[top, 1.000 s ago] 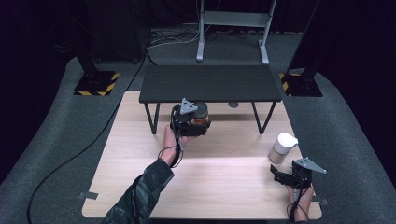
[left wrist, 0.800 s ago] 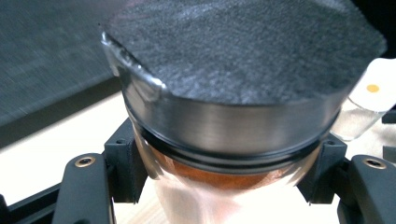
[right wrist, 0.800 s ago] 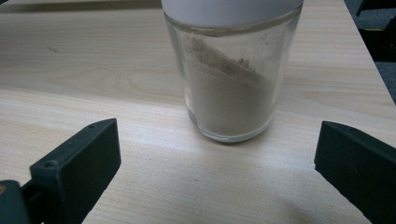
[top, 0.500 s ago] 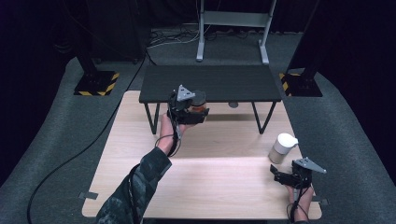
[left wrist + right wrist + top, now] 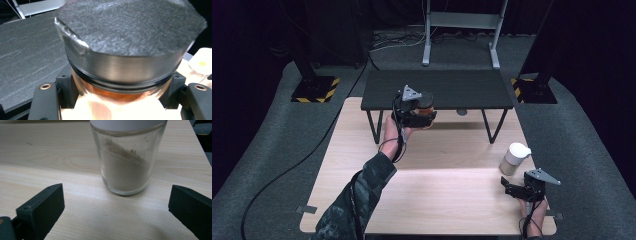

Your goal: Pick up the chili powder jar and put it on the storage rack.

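My left gripper [image 5: 418,111] is shut on a jar [image 5: 426,105] with a black lid and amber contents, held in the air at the front edge of the low black shelf [image 5: 447,90]. In the left gripper view the jar's lid [image 5: 125,45] is close up, with the black jaws on either side of the glass. My right gripper [image 5: 513,187] rests open near the table's front right corner. A glass jar of beige powder [image 5: 514,158] with a white lid stands just beyond it, ahead of the spread jaws and apart from them in the right gripper view [image 5: 127,162].
The light wooden table [image 5: 437,200] carries the low black shelf on thin legs at its back. Grey carpet surrounds the table, with a metal stand [image 5: 460,30] behind. A cable [image 5: 287,170] trails off to the left.
My left gripper has lifted the black-lidded jar higher, up to the shelf's front edge. The right gripper and the powder jar have stayed put.
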### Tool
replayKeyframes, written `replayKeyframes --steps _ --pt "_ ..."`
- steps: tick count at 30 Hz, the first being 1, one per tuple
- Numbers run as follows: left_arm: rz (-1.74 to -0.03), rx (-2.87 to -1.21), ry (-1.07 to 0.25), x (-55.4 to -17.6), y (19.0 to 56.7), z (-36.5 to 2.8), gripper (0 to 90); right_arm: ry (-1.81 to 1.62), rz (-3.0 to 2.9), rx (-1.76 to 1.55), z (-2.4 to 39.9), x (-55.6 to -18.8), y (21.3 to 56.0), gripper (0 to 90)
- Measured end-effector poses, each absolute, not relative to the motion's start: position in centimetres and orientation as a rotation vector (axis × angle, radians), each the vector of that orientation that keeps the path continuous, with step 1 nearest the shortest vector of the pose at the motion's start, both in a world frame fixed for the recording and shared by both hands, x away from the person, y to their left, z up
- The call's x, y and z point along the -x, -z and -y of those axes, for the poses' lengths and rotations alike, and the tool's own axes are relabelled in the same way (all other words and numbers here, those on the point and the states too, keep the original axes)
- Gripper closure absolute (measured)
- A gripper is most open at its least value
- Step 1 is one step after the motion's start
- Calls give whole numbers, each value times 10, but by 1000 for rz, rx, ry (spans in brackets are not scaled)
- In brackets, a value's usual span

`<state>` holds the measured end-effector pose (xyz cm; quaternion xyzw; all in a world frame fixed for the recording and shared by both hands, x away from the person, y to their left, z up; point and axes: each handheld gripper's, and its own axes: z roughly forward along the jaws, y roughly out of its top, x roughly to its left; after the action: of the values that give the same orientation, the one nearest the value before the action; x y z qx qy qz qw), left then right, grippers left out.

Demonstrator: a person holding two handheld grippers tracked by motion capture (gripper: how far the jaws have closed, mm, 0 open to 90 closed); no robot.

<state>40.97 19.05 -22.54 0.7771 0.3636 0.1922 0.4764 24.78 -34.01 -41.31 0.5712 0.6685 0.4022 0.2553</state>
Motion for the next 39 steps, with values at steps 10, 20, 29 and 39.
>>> replayKeyframes --steps 10,20,29,39 --pt "-882 -1895 -480 -416 212 -187 314 -1094 -1813 -1550 340 -247 413 0" --pt "-912 -1880 -508 -426 202 -185 314 -1098 -1816 -1551 341 -248 413 0" --pt "-944 -1879 -525 -442 198 -179 314 -1098 -1818 -1550 341 -248 413 0" --pt "-982 -1895 -534 -457 201 -171 314 -1104 -1815 -1549 342 -247 414 0"
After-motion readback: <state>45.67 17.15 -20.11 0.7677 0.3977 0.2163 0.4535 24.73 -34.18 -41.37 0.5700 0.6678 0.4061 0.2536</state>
